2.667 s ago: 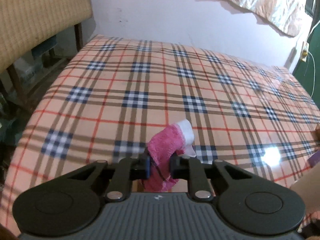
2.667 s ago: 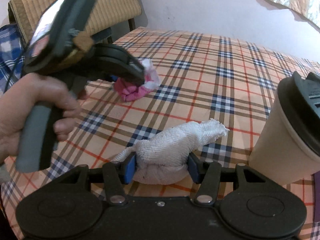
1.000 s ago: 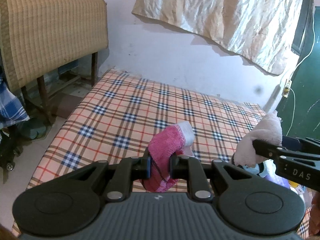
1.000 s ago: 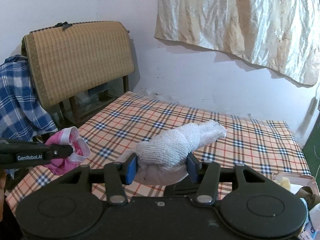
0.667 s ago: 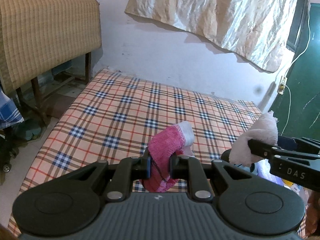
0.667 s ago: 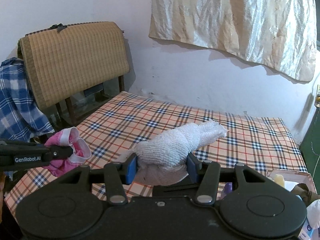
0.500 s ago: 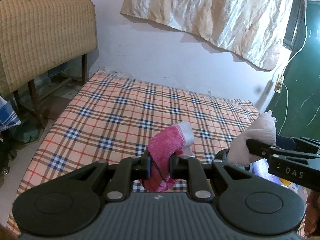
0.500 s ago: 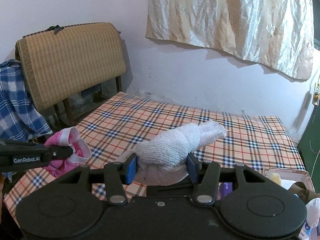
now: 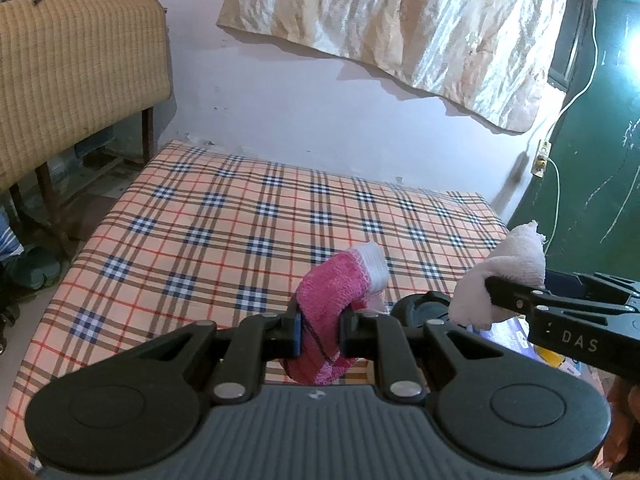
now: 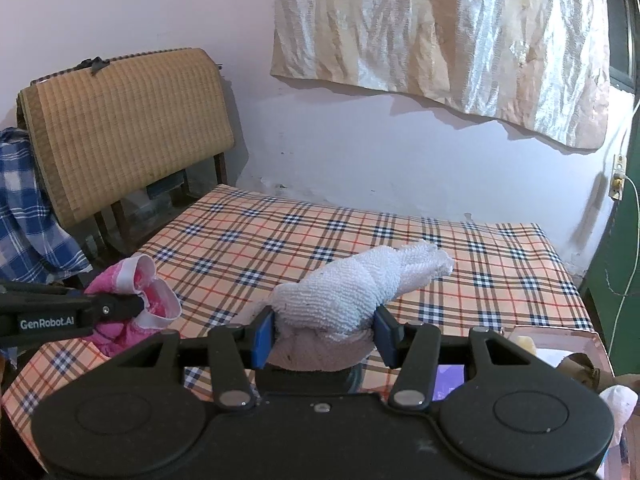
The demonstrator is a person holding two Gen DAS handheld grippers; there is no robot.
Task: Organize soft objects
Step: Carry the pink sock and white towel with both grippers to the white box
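The left hand-held gripper pinches a pink cloth tight; the right hand-held gripper clamps a white towel. Both are held above the plaid bed, side by side.

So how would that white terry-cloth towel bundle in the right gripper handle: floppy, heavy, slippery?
The white terry-cloth towel bundle likely squashes easily: it bulges between the right gripper fingers. Its free end juts out unsupported, suggesting it is light and holds shape. The looped pile probably resists slipping.

Pink cloth, white towel, tan plaid bedsheet.
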